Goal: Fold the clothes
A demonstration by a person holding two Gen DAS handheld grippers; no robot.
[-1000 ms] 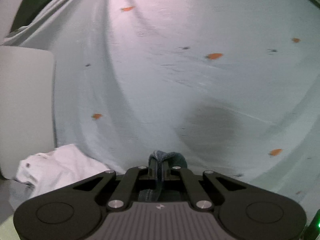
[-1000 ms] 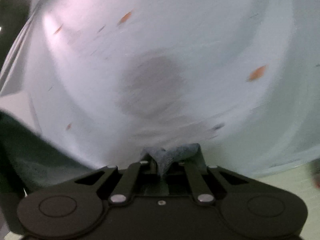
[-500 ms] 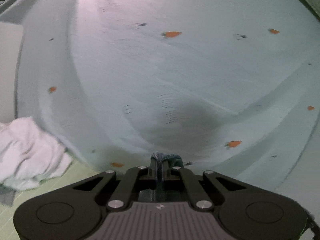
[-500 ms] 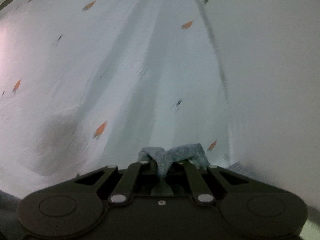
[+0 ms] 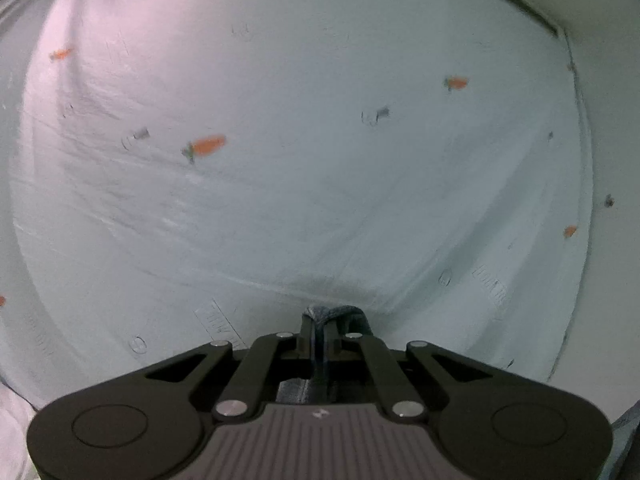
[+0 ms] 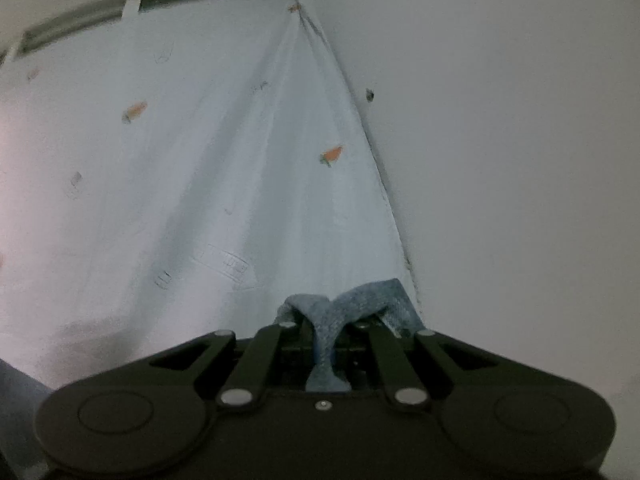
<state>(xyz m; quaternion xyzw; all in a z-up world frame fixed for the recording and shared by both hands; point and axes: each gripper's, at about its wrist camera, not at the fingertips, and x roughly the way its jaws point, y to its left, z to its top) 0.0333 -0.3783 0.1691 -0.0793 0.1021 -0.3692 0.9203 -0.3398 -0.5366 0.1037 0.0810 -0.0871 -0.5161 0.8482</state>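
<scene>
The left claw (image 5: 320,330) sits at the bottom centre of the left wrist view. Its fingers pinch a fold of blue-grey fabric edge (image 5: 334,314), and its jaws have just been opening slightly with the fabric still between them. The garment (image 5: 300,200), a pale sheet printed with small orange carrots (image 5: 206,145), fills nearly the whole frame above the claw. Motion blur softens the print and the creases. The fingertips themselves are covered by the bunched edge, so the exact contact line cannot be made out. A white crumpled cloth (image 5: 12,432) is cut off at the lower left corner.

In the right wrist view, the right claw (image 6: 324,334) occupies the bottom centre, pressed together on a thicker wad of the same blue-grey edge (image 6: 360,300). The garment (image 6: 200,180) stretches away toward the upper left of the frame, with its edge running diagonally from top centre down to the claw. The right half of the frame shows only a plain pale surface (image 6: 500,160), whose nature cannot be determined. A dark slotted strip (image 6: 160,0) crosses the upper left, partly cut off.
</scene>
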